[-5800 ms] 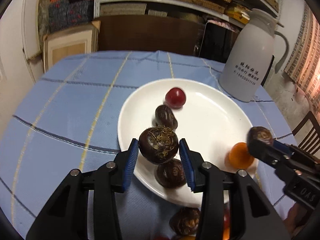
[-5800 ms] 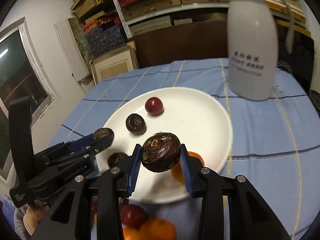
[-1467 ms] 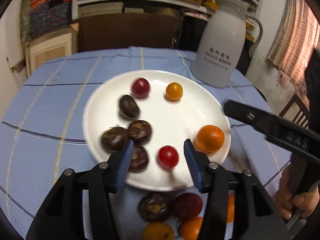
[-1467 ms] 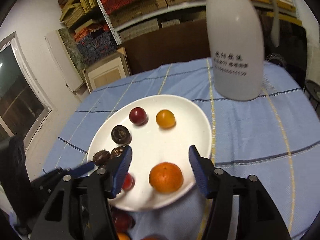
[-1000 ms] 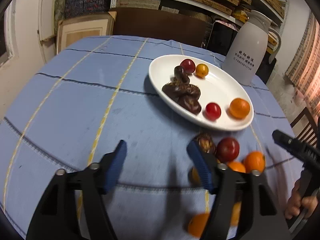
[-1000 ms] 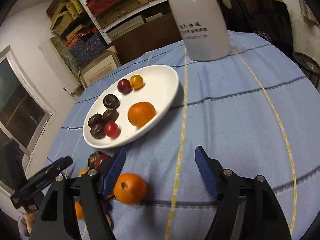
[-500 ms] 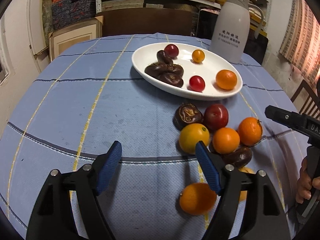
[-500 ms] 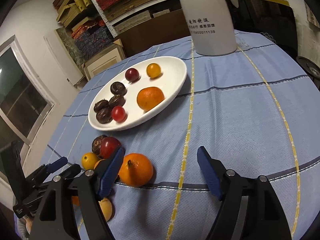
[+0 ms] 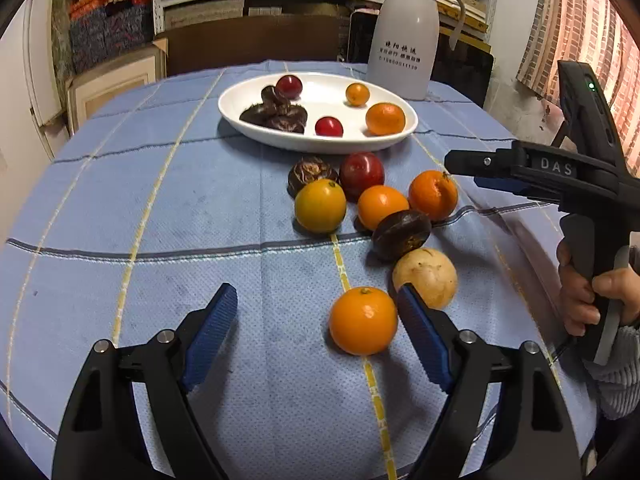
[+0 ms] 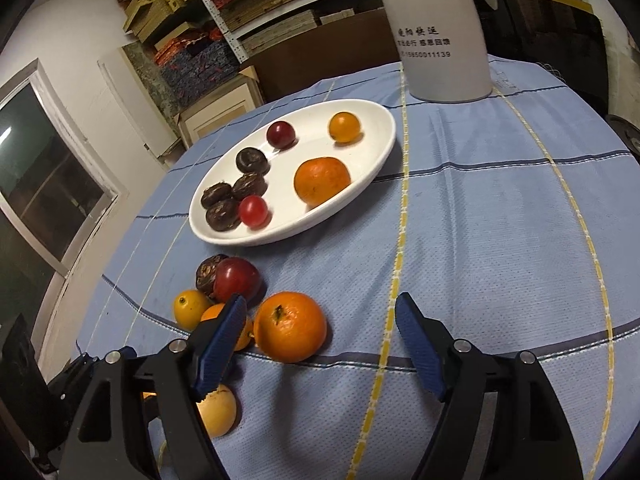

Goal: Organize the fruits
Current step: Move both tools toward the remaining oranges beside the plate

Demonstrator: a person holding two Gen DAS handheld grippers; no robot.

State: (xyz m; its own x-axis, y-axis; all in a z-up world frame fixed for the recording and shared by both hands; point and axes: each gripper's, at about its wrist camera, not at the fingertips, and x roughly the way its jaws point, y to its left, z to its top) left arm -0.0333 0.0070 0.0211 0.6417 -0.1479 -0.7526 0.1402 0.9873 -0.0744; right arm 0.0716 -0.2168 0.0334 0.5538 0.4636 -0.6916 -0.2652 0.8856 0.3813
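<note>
So both grippers, left and right, hang spread wide and empty over the loose fruit pile, probably lining up the next pick for the half-filled plate behind.

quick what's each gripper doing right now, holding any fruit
Left gripper: open, holding nothing; an orange lies on the cloth by its right finger.
Right gripper: open, holding nothing.
</note>
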